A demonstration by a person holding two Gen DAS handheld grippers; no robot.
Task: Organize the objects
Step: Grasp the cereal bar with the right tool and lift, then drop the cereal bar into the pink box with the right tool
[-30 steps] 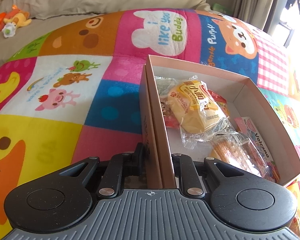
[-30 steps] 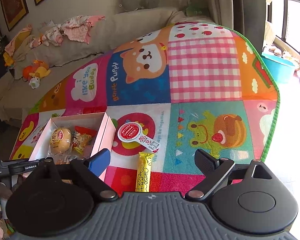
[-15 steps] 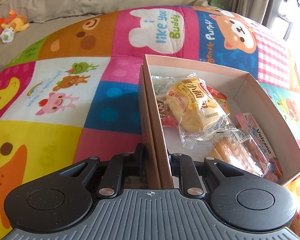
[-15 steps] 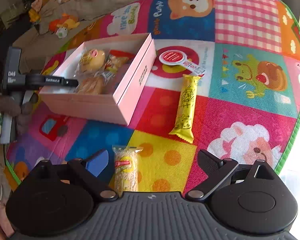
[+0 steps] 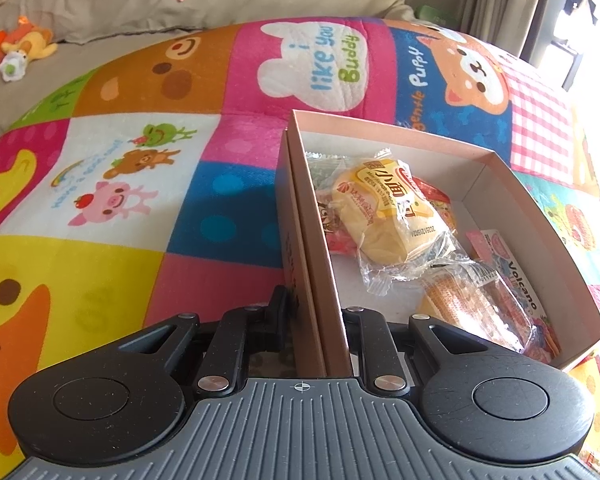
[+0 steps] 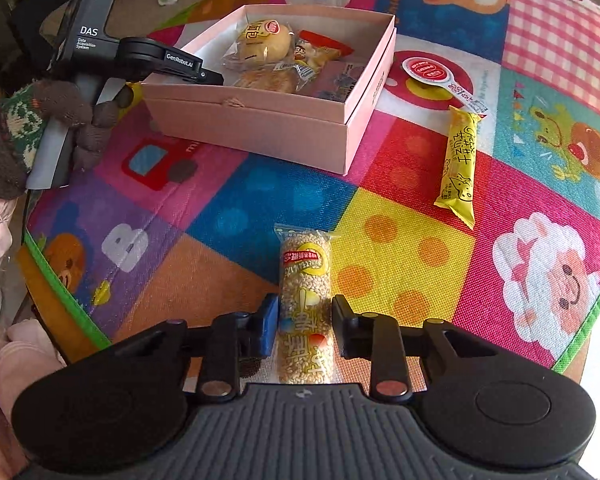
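Note:
A pink cardboard box (image 5: pixel 496 168) lies on the play mat and holds several wrapped snacks, with a yellow bun pack (image 5: pixel 392 216) on top. My left gripper (image 5: pixel 314 312) is shut on the box's near wall. The box also shows in the right wrist view (image 6: pixel 260 128), with the left gripper (image 6: pixel 204 76) clamped on its left rim. My right gripper (image 6: pixel 305 316) straddles a clear-wrapped puffed-grain bar (image 6: pixel 305 280) lying on the mat; its fingers touch or nearly touch the bar's sides.
A yellow cheese stick pack (image 6: pixel 458 168) and a red-and-white round-headed packet (image 6: pixel 432 74) lie on the mat right of the box. A sofa with plush toys (image 5: pixel 20 48) is behind. The mat's green edge (image 6: pixel 72 316) is near left.
My right gripper swung down and forward over the mat, reached the puffed-grain bar and narrowed from wide open to around it. My left gripper kept its hold on the box.

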